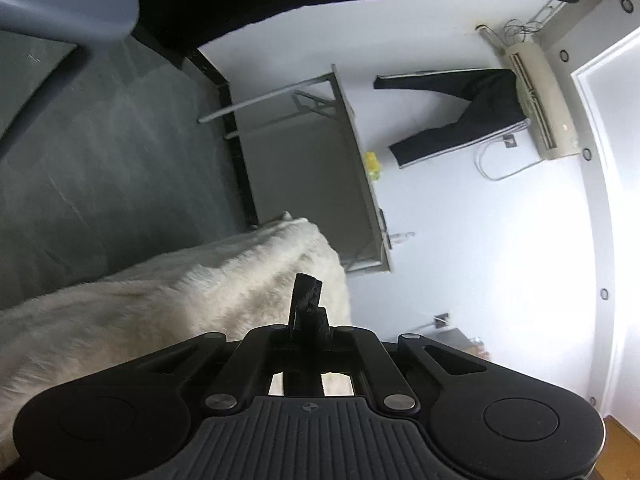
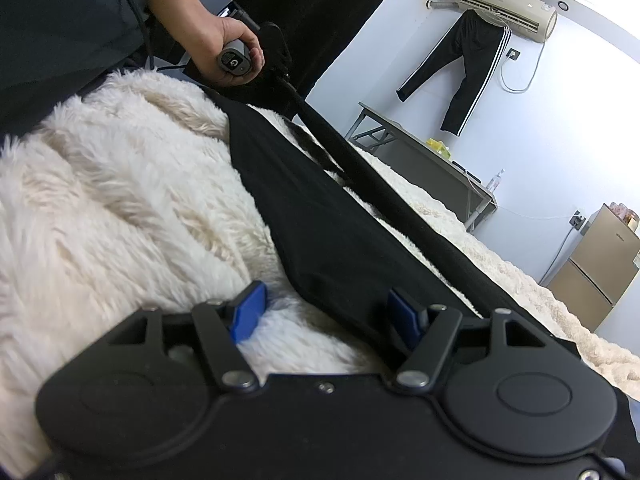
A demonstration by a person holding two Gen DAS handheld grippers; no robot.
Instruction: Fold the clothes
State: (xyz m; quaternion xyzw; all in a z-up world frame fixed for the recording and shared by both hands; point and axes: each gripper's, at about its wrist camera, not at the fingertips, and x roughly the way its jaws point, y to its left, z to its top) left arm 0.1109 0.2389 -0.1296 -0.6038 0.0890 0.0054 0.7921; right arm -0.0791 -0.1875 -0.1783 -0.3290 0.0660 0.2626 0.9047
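Note:
A black garment (image 2: 320,216) lies on a cream fluffy blanket (image 2: 120,200). One edge is pulled taut into a raised strip (image 2: 360,176) that runs up to the left gripper (image 2: 276,60), held in the person's hand. In the left wrist view the left gripper (image 1: 307,300) has its black fingers pressed together, shut on a thin bit of black cloth, above the blanket (image 1: 160,300). My right gripper (image 2: 324,312) is open, its blue pads (image 2: 250,312) set apart and low over the garment's near edge, one pad over the blanket, the other over the black cloth.
A grey folding table (image 2: 424,152) stands by the white wall, with yellow items on it. Black track trousers (image 2: 468,72) hang under an air conditioner (image 2: 504,8). A gold fridge (image 2: 600,268) stands at the right. The grey floor (image 1: 100,160) shows beyond the blanket's edge.

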